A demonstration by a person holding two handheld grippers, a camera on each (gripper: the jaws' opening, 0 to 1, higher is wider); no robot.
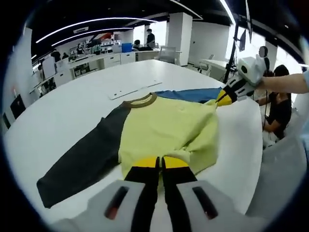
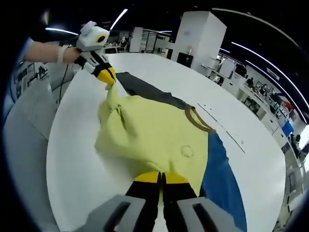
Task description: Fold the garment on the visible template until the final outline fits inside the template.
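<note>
A garment with a yellow body [image 1: 164, 128], brown collar [image 1: 140, 101], dark grey sleeve [image 1: 82, 162] and blue sleeve [image 1: 190, 94] lies on the white table [image 1: 63, 111]. My left gripper [image 1: 160, 162] is shut on the yellow fabric's near edge. My right gripper [image 1: 221, 100], held by a hand, comes in from the right, shut on a pulled-up corner of the yellow cloth. In the right gripper view, the right gripper [image 2: 162, 178] pinches the yellow body [image 2: 149, 135] and the left gripper [image 2: 110, 79] holds a raised corner at the far side. The yellow body is bunched and wrinkled between them.
A pale flat strip [image 1: 134, 90] lies on the table beyond the collar, with thin line marks [image 2: 227, 129] nearby. A seated person [image 1: 279, 108] is close to the table's right edge. Desks, a white pillar [image 1: 179, 30] and other people stand far back.
</note>
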